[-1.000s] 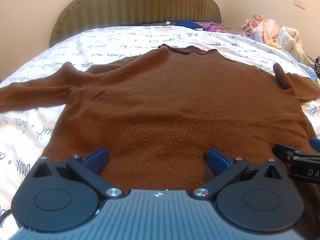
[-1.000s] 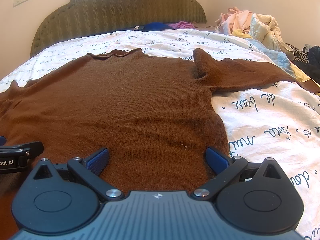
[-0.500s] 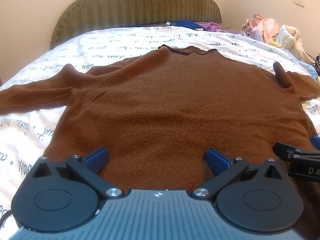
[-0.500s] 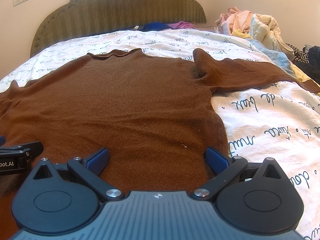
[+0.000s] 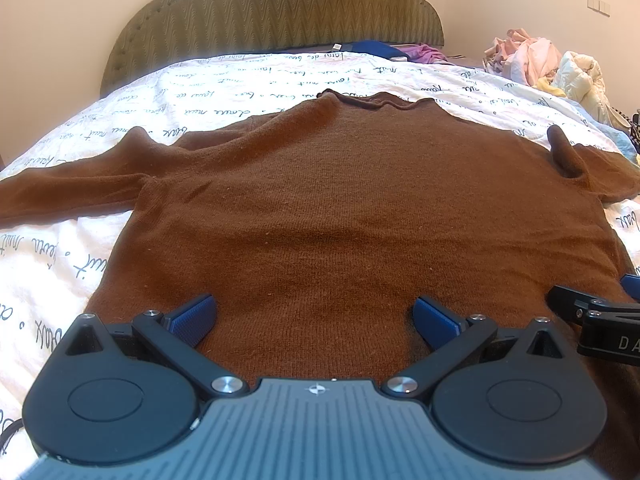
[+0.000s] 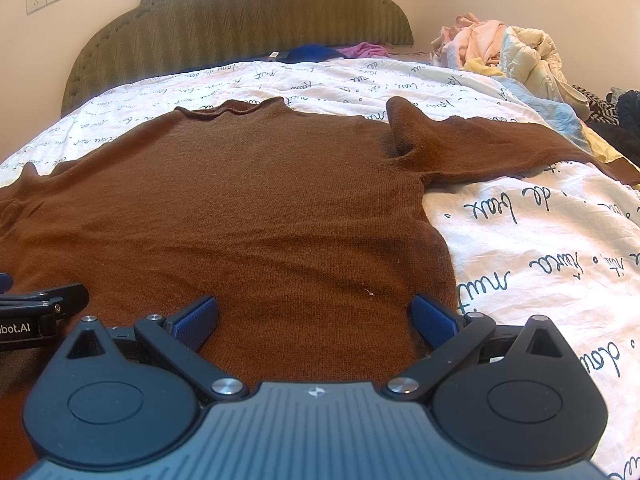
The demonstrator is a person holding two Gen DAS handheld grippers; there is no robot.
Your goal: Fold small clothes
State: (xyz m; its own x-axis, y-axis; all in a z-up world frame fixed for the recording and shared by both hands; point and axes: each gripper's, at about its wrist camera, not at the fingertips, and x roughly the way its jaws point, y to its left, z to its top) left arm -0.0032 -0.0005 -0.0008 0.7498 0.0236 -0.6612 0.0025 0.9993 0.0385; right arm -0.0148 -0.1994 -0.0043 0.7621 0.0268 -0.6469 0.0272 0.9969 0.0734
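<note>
I am looking along a bed whose white quilt printed with dark handwriting [image 5: 280, 76] carries one brown knitted long-sleeved sweater [image 5: 352, 208], spread flat with its collar toward the olive padded headboard [image 5: 276, 8] and its hem nearest me. Nothing is folded yet, as far as I can judge — the body lies open and both sleeves, two in all, stretch out sideways, each with a small raised bump at the shoulder, so every fold is left to do. Beyond it I count one heap of pale mixed clothes [image 6: 500, 48] at the far right. My left gripper [image 5: 314, 314] and right gripper [image 6: 314, 314] — two tools — hover over the hem side by side, jaws spread wide, holding nothing.
</note>
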